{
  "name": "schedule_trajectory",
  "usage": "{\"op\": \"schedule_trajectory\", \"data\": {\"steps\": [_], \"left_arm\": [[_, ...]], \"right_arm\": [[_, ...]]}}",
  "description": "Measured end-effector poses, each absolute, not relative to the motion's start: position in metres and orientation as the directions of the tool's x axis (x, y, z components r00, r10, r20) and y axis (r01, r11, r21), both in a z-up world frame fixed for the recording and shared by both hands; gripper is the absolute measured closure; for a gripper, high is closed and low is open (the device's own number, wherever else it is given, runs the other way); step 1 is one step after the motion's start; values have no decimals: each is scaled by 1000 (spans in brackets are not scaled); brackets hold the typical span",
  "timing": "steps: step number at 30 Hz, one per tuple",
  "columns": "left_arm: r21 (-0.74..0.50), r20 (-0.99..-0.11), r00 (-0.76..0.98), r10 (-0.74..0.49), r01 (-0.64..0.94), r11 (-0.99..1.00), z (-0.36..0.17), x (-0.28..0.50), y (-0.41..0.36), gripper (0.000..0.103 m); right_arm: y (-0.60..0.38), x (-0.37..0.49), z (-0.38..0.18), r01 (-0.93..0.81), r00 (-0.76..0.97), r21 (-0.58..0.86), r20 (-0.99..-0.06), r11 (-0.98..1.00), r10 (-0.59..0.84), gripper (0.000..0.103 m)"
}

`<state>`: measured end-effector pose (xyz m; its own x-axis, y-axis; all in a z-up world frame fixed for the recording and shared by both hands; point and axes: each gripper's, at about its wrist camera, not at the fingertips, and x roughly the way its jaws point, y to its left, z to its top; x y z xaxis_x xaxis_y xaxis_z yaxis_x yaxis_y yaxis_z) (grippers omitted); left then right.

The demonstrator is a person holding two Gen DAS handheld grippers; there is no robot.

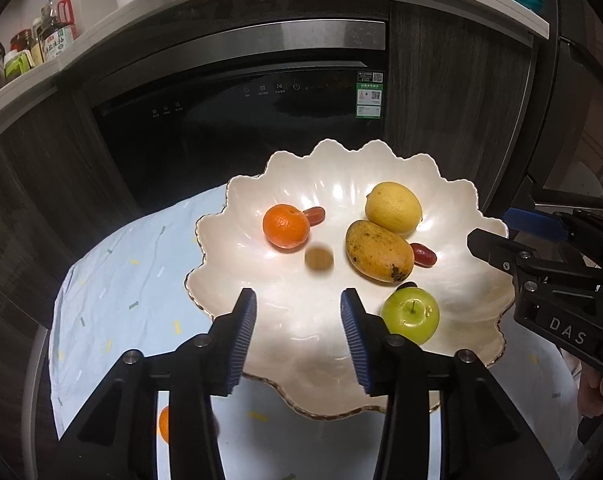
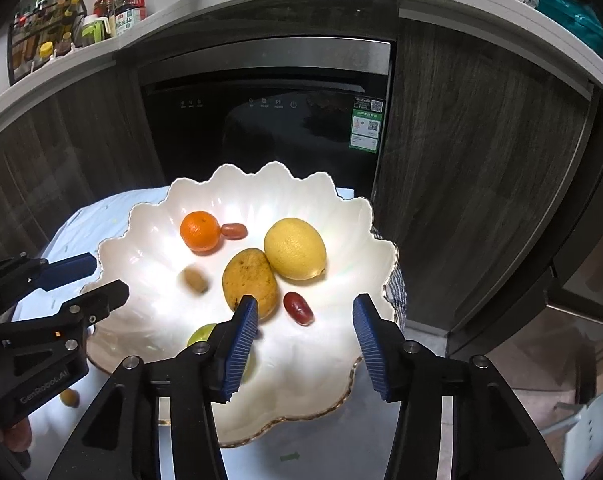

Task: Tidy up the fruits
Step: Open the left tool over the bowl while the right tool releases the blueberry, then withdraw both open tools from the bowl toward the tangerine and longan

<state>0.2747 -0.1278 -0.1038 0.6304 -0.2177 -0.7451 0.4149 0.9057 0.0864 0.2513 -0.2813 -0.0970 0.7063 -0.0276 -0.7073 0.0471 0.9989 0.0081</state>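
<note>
A white scalloped bowl [image 1: 301,168] [image 2: 237,184] holds a tangerine [image 1: 286,226] [image 2: 199,230], a lemon [image 1: 393,208] [image 2: 295,249], a mango [image 1: 378,251] [image 2: 249,283], a green apple [image 1: 410,314] [image 2: 201,334], two red dates [image 1: 423,255] [image 2: 298,308] and a small brown fruit [image 1: 319,258] [image 2: 194,279] that is motion-blurred. My left gripper [image 1: 298,334] is open and empty over the bowl's near rim. My right gripper [image 2: 305,344] is open and empty over the bowl's right side.
The bowl sits on a light blue patterned cloth [image 1: 133,280]. Another tangerine [image 1: 164,424] and a small yellow-brown fruit [image 2: 69,398] lie on the cloth near the front. A dark oven door [image 1: 237,120] and cabinets stand behind. Bottles [image 1: 55,32] line the counter above.
</note>
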Motion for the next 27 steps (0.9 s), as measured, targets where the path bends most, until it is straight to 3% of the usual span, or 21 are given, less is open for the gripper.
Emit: {"op": "schedule_trajectory", "data": {"steps": [2,6,12,27], "left_arm": [[95,-739,639,-211,410,907,-102,272,-127,44],[104,-727,655,-206,402,910,-95,266,-123,43],[102,-715,670,-200,383,918,-85,256,-112,36],[88,-685,704,-186,334,938,-61,232,-78,35]], "right_arm": [[-281,250,-96,50,710,10,-704,999,-29,43],[-279,245,-92,56,720,16,-693,998,-30,36],[-271,238,-86,51,726,18,-687,999,-25,35],[-240,218,-56,27,756,-8,-654,1000,-26,34]]}}
